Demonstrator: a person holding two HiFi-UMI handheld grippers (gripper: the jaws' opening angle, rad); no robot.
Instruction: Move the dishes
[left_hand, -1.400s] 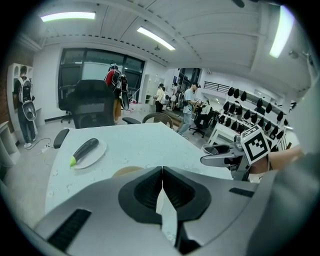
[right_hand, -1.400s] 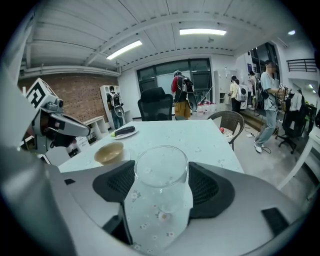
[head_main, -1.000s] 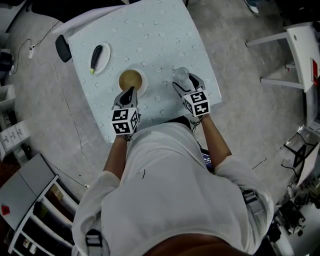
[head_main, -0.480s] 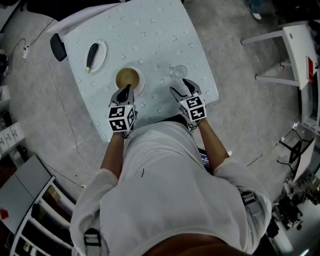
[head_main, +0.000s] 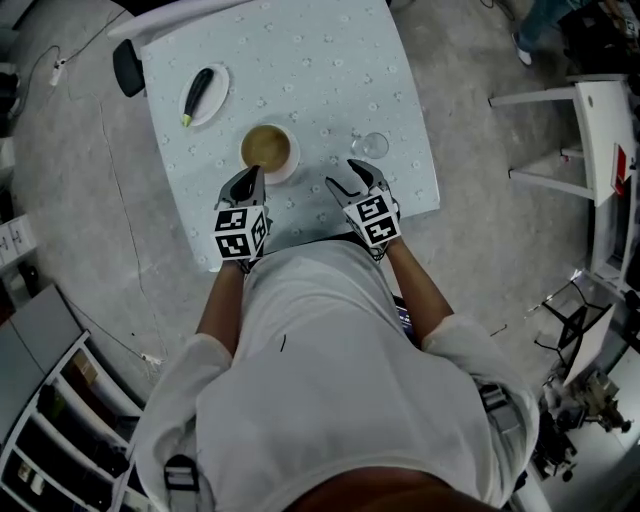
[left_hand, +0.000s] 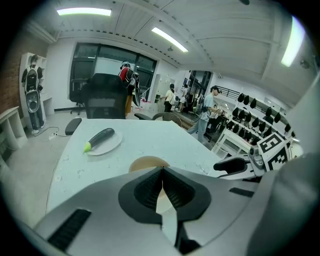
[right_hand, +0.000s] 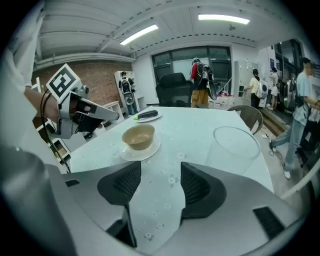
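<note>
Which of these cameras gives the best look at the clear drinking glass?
The right gripper view: the glass stands close, upright on the table. The head view shows the glass small from above. I cannot find it in the left gripper view.

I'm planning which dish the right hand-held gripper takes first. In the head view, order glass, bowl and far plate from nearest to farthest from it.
Right hand-held gripper: jaws apart, just been closing, nothing between them.
1. Glass, just ahead on its right.
2. Bowl, across to its left.
3. Plate, far left, beyond the bowl.
</note>
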